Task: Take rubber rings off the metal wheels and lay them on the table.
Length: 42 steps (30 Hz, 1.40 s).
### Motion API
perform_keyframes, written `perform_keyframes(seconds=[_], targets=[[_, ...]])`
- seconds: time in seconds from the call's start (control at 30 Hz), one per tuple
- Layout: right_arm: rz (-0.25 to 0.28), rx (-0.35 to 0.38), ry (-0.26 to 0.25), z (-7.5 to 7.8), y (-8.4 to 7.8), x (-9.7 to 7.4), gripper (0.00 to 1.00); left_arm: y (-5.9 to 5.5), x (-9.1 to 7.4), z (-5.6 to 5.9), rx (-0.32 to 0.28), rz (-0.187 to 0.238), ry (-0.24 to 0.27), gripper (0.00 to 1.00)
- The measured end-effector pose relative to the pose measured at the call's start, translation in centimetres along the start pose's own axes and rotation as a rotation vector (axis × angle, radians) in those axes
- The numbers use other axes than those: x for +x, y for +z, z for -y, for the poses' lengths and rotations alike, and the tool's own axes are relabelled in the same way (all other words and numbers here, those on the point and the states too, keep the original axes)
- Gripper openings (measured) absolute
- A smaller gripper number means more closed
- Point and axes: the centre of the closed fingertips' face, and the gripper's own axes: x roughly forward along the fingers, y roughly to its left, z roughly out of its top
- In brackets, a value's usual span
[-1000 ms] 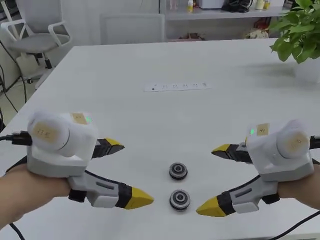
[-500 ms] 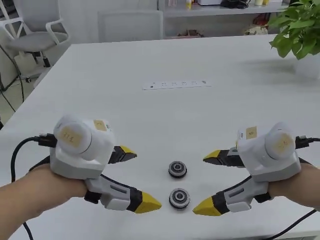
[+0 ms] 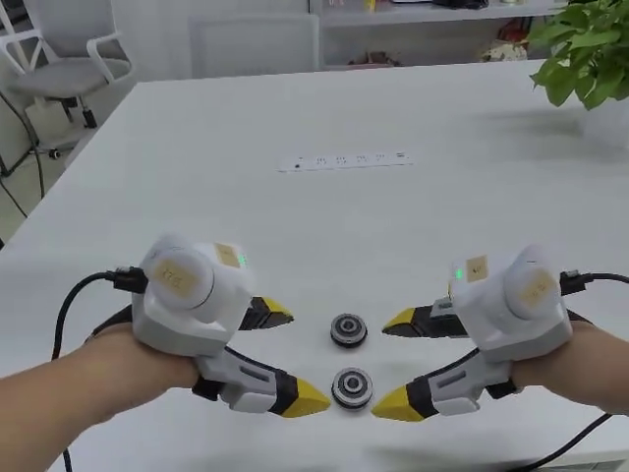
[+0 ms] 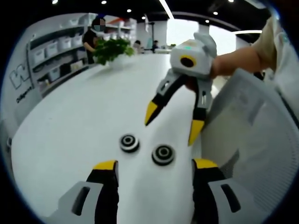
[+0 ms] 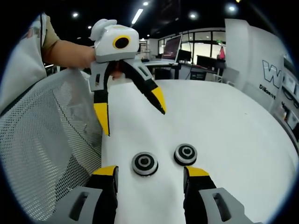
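Fingers (image 3: 305, 397) spread, flanking wheels (image 3: 352, 388) near table (image 3: 393, 226) edge.

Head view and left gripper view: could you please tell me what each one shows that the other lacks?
Head view: a power strip lying on the table, a grey office chair, and the white housing of the left claw.

Left gripper view: ceiling lights, a person standing in the background, and a white mesh chair back.

Shared: the far wheel and near wheel lying between the two open claws, the right claw, the white table and the plant.
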Motion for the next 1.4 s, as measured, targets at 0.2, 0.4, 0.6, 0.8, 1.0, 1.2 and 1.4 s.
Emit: perform_keyframes(seconds=[0.2, 0.4, 0.6, 0.8, 1.0, 1.2, 1.4], targets=[[-0.007, -0.008, 0.026, -0.2, -0.4, 0.8, 0.47, -0.3, 1.0, 0.5, 0.013, -0.017, -0.025, 0.61], [-0.004, 0.001, 0.043, -0.2, -0.7, 1.2, 0.39, -0.4, 1.9, 0.9, 0.016, -0.028, -0.049, 0.55], [-0.023, -0.001, 0.059, -0.5, -1.3, 1.7, 0.34, -0.8, 2.5, 1.1, -0.010, -0.040, -0.071, 0.47], [-0.011, 0.027, 0.064, -0.3, -1.4, 1.9, 0.30, -0.9, 3.0, 1.5, -0.030, -0.041, -0.088, 0.39], [-0.006, 0.041, 0.068, -0.5, -1.4, 2.0, 0.26, -0.6, 3.6, 1.9, -0.029, -0.036, -0.103, 0.34], [-0.014, 0.036, 0.077, -0.6, -1.6, 2.3, 0.26, -0.4, 4.3, 2.0, -0.032, -0.034, -0.106, 0.29], [-0.013, 0.041, 0.079, -0.8, -1.6, 2.3, 0.26, -0.4, 4.8, 2.1, -0.022, -0.033, -0.103, 0.23]])
